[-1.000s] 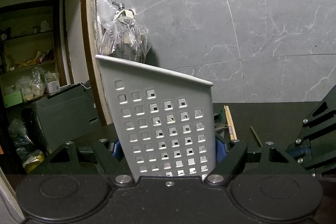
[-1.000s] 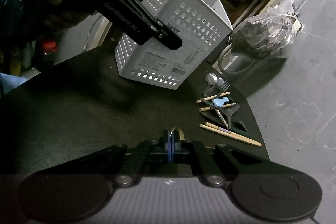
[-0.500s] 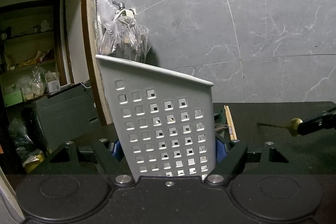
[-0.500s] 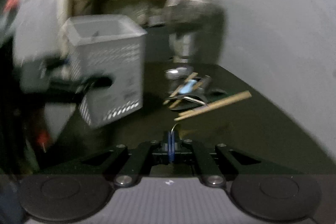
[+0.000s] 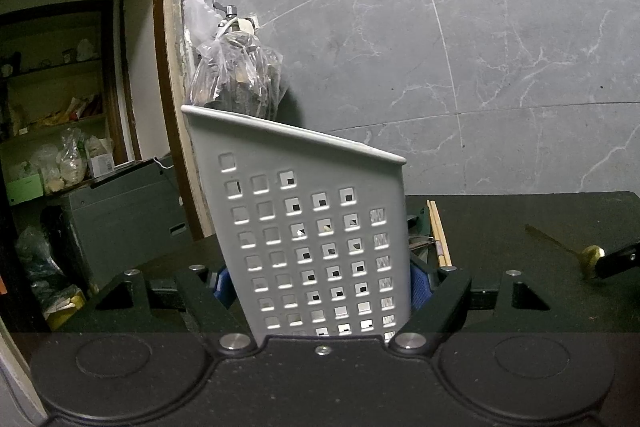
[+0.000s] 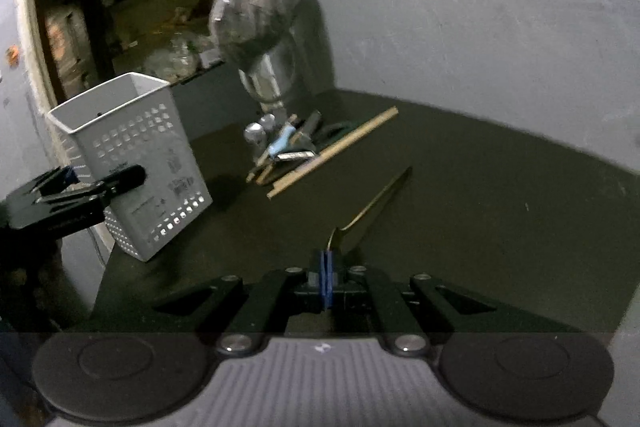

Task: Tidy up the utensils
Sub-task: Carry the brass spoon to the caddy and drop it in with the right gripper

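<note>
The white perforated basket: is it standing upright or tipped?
Tipped. The basket leans, one bottom edge lifted off the black table, clamped between the left gripper's pads.

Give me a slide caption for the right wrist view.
Right claw grips a brass spoon beside the tilted white basket.

Counts, from both wrist views:

- 1 white perforated basket (image 6: pixel 132 163), near the left edge of the dark table (image 6: pixel 480 195).
- 2 hand-held grippers: left hand-held gripper (image 5: pixel 320 287), right hand-held gripper (image 6: pixel 327 267).
- 1 gold-coloured spoon (image 6: pixel 372 207), apart from the rest.
- 1 utensil heap (image 6: pixel 296 147) toward the table's back edge – blurred, full tally not possible. Readable in it: 1 long wooden stick pair (image 6: pixel 336 151), 1 pale blue piece (image 6: pixel 280 145), at least 2 shiny metal utensil heads (image 6: pixel 256 135), a few shorter wooden sticks.
- 1 clear plastic bag (image 5: pixel 236 75) behind the basket.

Exact stick count – cannot tell.
</note>
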Motion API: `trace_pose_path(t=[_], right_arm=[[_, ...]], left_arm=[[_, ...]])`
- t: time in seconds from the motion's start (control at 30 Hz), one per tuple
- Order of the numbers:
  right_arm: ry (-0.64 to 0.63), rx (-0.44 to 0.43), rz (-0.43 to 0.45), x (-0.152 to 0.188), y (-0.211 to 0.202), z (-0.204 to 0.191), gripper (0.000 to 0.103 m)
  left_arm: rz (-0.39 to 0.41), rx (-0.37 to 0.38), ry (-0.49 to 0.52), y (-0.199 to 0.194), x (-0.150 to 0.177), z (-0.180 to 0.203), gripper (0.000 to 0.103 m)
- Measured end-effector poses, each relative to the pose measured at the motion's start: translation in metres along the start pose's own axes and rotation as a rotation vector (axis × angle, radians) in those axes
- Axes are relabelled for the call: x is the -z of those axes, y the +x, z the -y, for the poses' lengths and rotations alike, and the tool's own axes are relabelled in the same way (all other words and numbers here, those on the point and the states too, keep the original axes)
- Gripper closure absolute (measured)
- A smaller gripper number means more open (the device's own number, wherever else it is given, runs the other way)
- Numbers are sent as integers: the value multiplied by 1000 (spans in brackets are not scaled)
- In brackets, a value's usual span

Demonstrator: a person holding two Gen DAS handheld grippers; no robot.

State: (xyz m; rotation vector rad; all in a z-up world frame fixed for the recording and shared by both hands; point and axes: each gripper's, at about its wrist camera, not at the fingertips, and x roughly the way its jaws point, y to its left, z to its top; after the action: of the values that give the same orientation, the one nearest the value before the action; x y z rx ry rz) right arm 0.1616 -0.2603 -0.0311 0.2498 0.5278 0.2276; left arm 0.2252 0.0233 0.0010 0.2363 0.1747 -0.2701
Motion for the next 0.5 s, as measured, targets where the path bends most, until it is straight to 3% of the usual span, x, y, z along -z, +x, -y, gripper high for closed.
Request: trace_pose_path(t=[0.27,0.37,0.5], right_arm=[[-44,16,-6,1,-1,-1,101],[-63,27,-25,-4,4,-3,95],[-56,41,-51,-10,10,-1,94]], left_arm=[[-1,0,-1,1,-1,0,23],[0,0,-1,1,0,0,23],[1,0,0,1,0,0,23]])
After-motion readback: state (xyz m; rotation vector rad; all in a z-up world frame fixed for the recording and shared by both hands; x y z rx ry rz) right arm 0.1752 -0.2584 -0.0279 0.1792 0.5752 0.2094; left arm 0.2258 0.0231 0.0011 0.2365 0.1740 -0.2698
